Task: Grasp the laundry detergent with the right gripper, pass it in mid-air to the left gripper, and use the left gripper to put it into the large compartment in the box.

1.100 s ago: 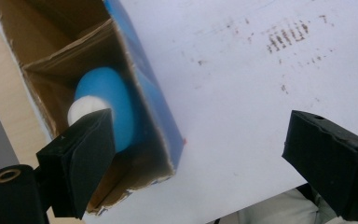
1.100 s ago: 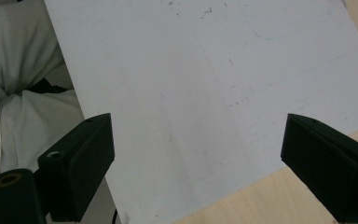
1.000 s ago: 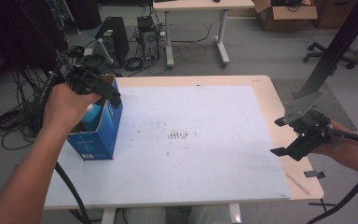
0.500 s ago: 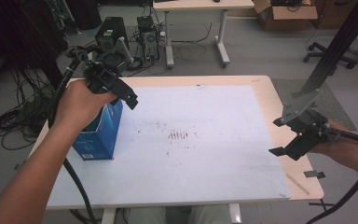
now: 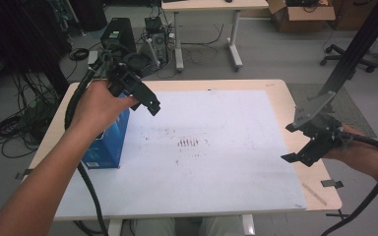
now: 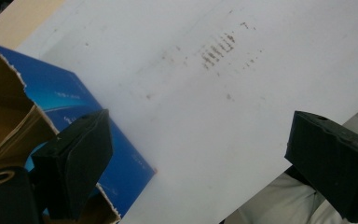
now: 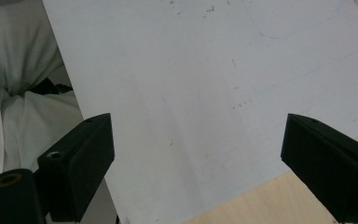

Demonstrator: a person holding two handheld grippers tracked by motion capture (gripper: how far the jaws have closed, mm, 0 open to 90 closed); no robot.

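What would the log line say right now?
left gripper: open, above blue box | right gripper: open, empty, at table edge

Overhead front-facing view, two close tong-mounted views, white mat (image 5: 216,147) shared.

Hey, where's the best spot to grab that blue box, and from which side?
Probably grip the blue box by its torn open top edge, coming from above with the left gripper. It stands upright with the top open, so one jaw could go inside and one outside.
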